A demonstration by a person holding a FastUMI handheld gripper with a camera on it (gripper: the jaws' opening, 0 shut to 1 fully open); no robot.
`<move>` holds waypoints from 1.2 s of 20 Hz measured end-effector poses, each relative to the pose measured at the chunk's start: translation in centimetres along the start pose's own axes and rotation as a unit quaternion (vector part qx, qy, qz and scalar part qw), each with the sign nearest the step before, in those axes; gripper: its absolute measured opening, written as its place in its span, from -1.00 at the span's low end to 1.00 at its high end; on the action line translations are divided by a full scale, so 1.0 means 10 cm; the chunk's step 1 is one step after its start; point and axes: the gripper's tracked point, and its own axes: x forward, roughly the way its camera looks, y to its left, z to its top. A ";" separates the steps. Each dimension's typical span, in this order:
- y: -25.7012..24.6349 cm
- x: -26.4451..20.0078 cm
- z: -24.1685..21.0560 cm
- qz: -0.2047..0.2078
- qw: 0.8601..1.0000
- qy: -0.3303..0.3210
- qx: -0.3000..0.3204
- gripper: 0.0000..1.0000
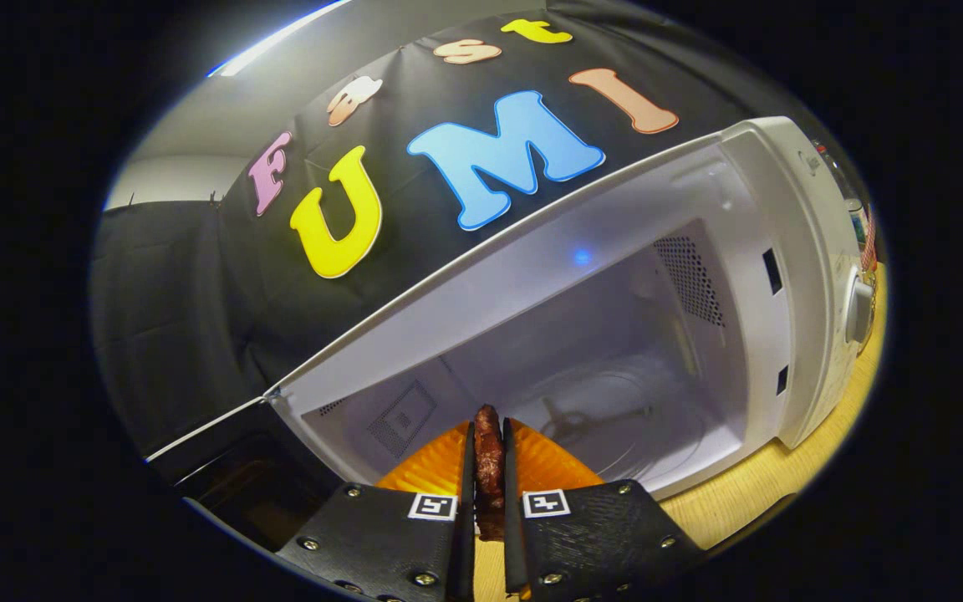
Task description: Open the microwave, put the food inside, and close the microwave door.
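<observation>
the gripper (489, 468) is being held nearly closed, its two fingers (466, 477) being pressed against either side of a thin, dark reddish-brown piece of food (488, 460), which is being kept upright on its edge in the narrow gap between them. the top of the food is being shown rising just past the fingertips.

just ahead of the fingers a white microwave (791, 276) is being seen with its door (222, 468) swung fully open to the left; the dark door is being seen low beside the left finger, hinged at the oven's left front corner. the food is being held in front of the open mouth of the oven, at its lower lip, and is not yet being set down inside. whether it is already past the threshold cannot be told.

inside the pale cavity a clear glass turntable (615, 410) is being seen on the floor, beyond the fingers and slightly to the right. a perforated vent (689, 280) is being shown on the right inner wall, and a small blue glint (582, 257) is being reflected on the ceiling of the cavity. a round knob (860, 309) is being seen on the control panel at the right of the oven.

an orange ribbed thing (435, 468) is being seen directly behind the fingers, spreading out on both sides of them; what it is cannot be told. the microwave is being supported by a light wooden table (749, 493).
</observation>
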 end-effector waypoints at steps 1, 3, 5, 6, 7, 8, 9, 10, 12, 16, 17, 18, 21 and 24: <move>0.00 0.07 0.03 -0.004 1.000 -0.005 0.002 -0.72; 0.01 0.18 0.02 -0.006 1.000 -0.008 -0.001 -0.72; -0.01 0.27 0.03 -0.012 1.000 -0.015 0.000 -0.72; -0.04 0.32 0.02 -0.018 1.000 -0.017 -0.001 -0.72; -0.05 0.35 0.00 -0.021 1.000 -0.019 0.002 -0.72; -0.07 0.39 -0.03 -0.025 0.999 -0.019 0.008 -0.72; -0.07 0.43 -0.03 -0.026 0.999 -0.023 0.018 -0.72; -0.07 0.48 -0.02 -0.030 0.999 -0.031 0.023 -0.72; -0.11 0.58 -0.04 -0.041 0.998 -0.050 0.018 -0.68; -0.36 0.73 -0.04 -0.099 0.992 -0.081 -0.010 -0.47; -0.45 0.78 -0.02 -0.115 0.989 -0.090 -0.015 -0.27; -0.52 0.80 -0.04 -0.127 0.988 -0.090 -0.011 -0.27; -0.60 0.85 -0.03 -0.132 0.987 -0.092 -0.013 0.19; -0.64 0.80 -0.08 -0.132 0.988 -0.072 -0.020 0.56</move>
